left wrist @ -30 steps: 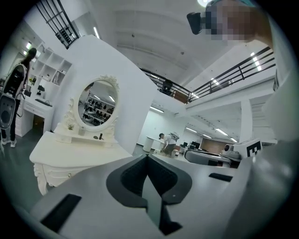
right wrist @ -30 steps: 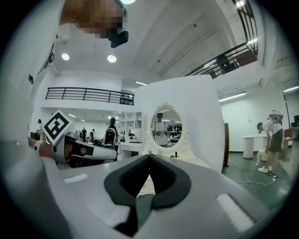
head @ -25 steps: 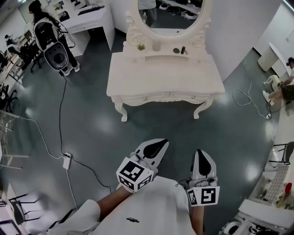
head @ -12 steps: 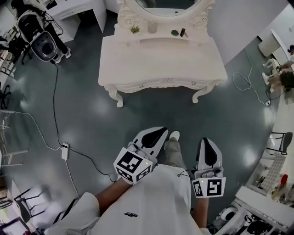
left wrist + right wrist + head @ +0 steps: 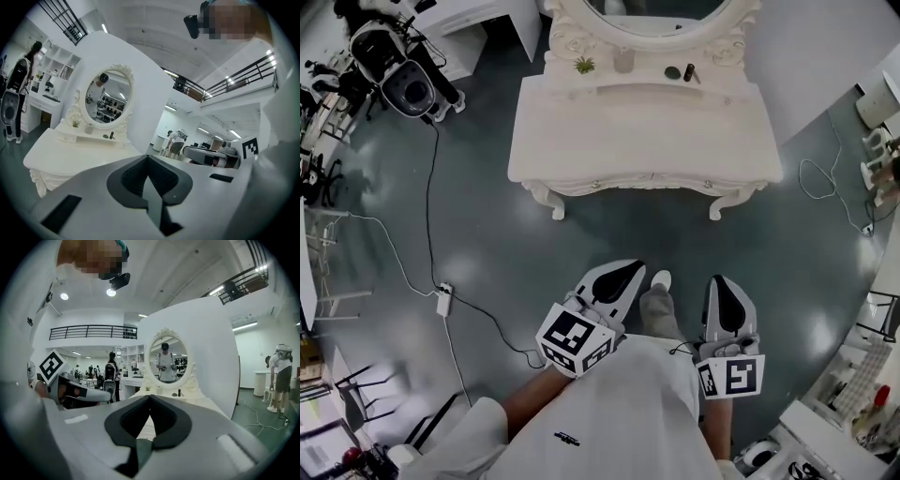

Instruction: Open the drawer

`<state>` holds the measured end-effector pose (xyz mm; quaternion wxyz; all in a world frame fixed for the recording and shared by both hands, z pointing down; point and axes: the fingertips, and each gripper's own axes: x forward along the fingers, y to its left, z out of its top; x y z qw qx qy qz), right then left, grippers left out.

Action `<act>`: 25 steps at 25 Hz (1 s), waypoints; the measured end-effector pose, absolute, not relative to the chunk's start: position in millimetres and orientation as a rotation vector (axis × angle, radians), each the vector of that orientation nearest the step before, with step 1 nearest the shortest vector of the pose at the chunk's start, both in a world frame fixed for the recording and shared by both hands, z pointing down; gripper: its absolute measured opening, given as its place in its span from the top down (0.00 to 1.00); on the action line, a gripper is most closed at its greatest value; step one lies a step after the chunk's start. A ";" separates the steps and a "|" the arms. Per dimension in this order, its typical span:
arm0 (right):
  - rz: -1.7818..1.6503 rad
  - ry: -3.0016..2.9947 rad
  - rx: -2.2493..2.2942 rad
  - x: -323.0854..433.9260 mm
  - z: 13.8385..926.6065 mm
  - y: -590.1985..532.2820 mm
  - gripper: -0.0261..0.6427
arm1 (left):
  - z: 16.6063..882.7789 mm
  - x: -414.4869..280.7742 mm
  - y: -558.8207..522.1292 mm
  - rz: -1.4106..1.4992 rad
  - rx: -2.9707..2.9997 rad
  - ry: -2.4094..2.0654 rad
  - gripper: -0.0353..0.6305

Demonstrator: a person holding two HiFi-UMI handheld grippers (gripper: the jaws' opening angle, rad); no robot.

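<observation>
The left gripper (image 5: 623,274) and the right gripper (image 5: 720,286) both have their jaws together, empty. The drawer (image 5: 623,181) is well ahead of them, in the front of the dressing table (image 5: 642,122). It is probably rigid wood that slides easily; pinch its small knob (image 5: 596,184).

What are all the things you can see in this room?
dressing table: one, white, straight ahead
mirror: one, oval, white frame, back of the table
drawer knobs: two, pale, on the table's front
plant: one, green, shelf under the mirror
cup: one, pale, beside the plant
bottle: one, dark, right on that shelf
power strip: one, white, floor at left
shoe: one, white, between the grippers
left gripper: white and black, shut, empty
right gripper: white and black, shut, empty
</observation>
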<state>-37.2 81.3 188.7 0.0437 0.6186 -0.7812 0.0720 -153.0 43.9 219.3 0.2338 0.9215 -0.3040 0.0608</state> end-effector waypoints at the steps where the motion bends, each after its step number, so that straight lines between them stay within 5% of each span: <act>1: 0.220 -2.402 1.880 -31.3 189.0 74.1 0.94 | 219.5 -147.0 38.2 0.174 2.530 -0.847 0.94; 25: 0.344 -2.563 1.707 110.3 231.6 -30.0 0.89 | 245.3 -11.4 -29.0 0.277 2.398 -1.097 0.94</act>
